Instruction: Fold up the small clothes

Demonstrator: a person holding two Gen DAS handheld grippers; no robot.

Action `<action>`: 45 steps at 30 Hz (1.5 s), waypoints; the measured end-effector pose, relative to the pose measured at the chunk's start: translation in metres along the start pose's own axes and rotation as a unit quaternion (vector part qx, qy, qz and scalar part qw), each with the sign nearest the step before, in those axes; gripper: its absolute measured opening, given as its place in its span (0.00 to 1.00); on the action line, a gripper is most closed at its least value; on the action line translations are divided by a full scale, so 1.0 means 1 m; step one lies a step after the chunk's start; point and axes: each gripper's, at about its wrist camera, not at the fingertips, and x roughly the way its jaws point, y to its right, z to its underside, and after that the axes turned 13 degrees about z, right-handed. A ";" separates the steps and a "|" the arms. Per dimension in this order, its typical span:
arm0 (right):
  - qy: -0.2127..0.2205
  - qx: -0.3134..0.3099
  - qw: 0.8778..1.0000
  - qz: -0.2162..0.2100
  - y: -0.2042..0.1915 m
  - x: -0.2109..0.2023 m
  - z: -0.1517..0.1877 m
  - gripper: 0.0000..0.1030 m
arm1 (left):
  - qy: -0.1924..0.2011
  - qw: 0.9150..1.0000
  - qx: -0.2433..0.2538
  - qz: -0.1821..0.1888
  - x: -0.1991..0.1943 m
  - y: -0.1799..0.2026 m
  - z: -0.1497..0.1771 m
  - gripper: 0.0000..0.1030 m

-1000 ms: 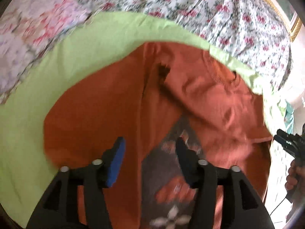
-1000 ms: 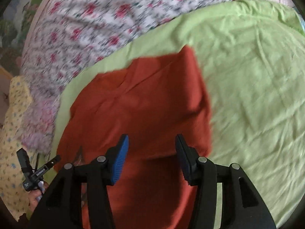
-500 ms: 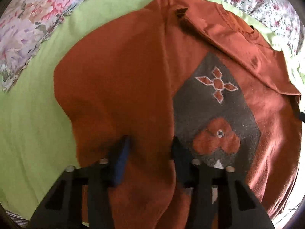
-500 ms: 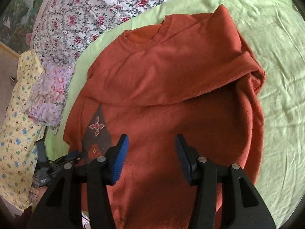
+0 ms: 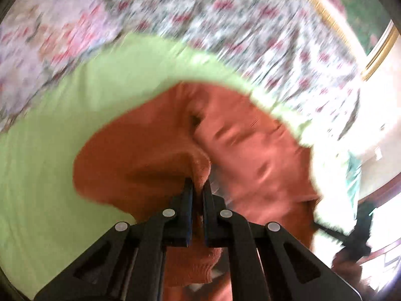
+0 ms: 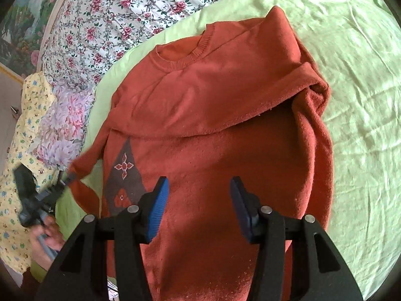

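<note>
Half a second ago the left tongs were open over the orange sweater; now they are pinched shut on a fold of it, and that view has gone blurry. From the right wrist view, the left tongs show at the left edge of the frame, pulling one sleeve end out to the side.

The right tongs are wide open and hold nothing. They hang over the lower middle of the sweater, and their blue pads have a big gap between them.

The sweater lies on a light green sheet on the bed. Its round neck is in the upper middle of the frame. Its other sleeve is folded over the chest, and the right side is rolled up in a thick bump. A dark diamond patch with red flowers shows at lower left of the sweater.

A flowery blanket lies past the sheet in the upper left. A yellow cloth with small pictures is at the left edge.
</note>
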 end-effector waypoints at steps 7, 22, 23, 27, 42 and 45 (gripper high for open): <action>0.016 0.019 1.000 -0.002 0.017 -0.007 -0.010 0.51 | 0.004 0.996 0.048 0.081 0.073 0.089 -0.048 0.04; 0.012 0.068 0.997 0.019 0.088 -0.006 -0.044 0.51 | -0.139 0.984 0.088 0.072 0.292 0.143 0.002 0.15; 0.010 0.066 0.998 0.017 0.086 -0.004 -0.045 0.51 | -0.138 0.983 0.090 0.076 0.287 0.140 0.002 0.18; 0.005 0.046 0.999 0.001 0.067 0.006 -0.047 0.51 | -0.125 0.985 0.102 0.064 0.246 0.128 0.003 0.47; 0.004 -0.091 0.996 0.024 -0.026 0.082 -0.048 0.24 | -0.072 0.976 0.109 -0.176 0.131 -0.004 0.034 0.55; -0.001 -0.112 0.994 0.001 -0.031 0.071 -0.061 0.05 | -0.078 0.971 0.113 -0.198 0.139 -0.018 0.037 0.55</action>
